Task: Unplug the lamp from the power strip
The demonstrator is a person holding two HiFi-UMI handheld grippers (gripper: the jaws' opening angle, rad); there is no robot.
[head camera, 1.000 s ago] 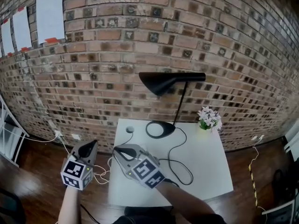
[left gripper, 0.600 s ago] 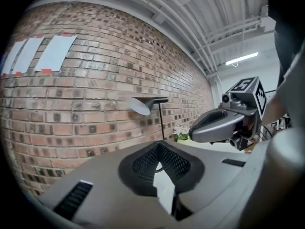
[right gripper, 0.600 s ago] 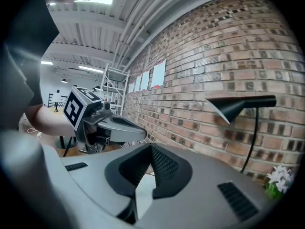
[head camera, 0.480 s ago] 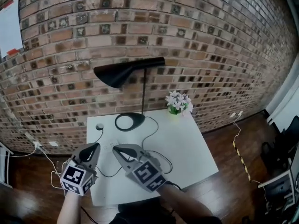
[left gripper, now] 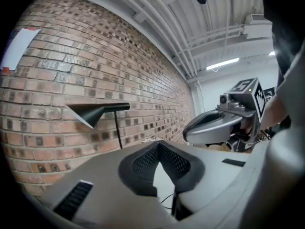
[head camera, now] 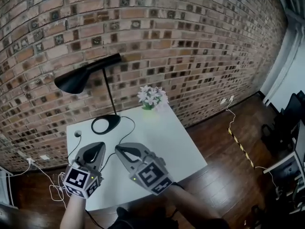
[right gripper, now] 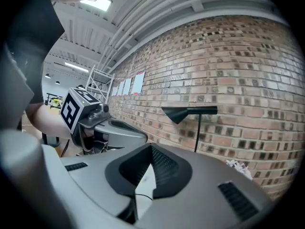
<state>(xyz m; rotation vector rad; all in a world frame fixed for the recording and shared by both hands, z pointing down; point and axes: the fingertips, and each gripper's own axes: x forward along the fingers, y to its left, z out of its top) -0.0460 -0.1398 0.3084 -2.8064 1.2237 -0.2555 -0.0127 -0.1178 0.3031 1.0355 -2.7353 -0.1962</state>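
Observation:
A black lamp (head camera: pixel 75 80) stands on a white table (head camera: pixel 167 137), its round base (head camera: pixel 106 124) near the brick wall. From the base its black cord (head camera: pixel 132 126) loops across the tabletop toward my grippers. A small round knob (head camera: pixel 77 133) lies at the table's left edge. I see no power strip in any view. My left gripper (head camera: pixel 97 147) (left gripper: pixel 159 144) and right gripper (head camera: pixel 119 149) (right gripper: pixel 151 147) hover side by side over the table's near left part. Both are shut and hold nothing. Each gripper view shows the lamp (left gripper: pixel 93 112) (right gripper: pixel 188 111) ahead and the other gripper beside it.
A pot of pale flowers (head camera: pixel 152 97) sits at the table's far edge by the wall. White cables (head camera: pixel 55 190) lie on the wooden floor at the left, running to a wall socket (head camera: pixel 29 161). Yellow-black tape (head camera: pixel 240 147) marks the floor on the right.
The head view has swung to the right, so lamp and table now sit further left. Both grippers have moved right, from the table's left edge to over its near part, still shut.

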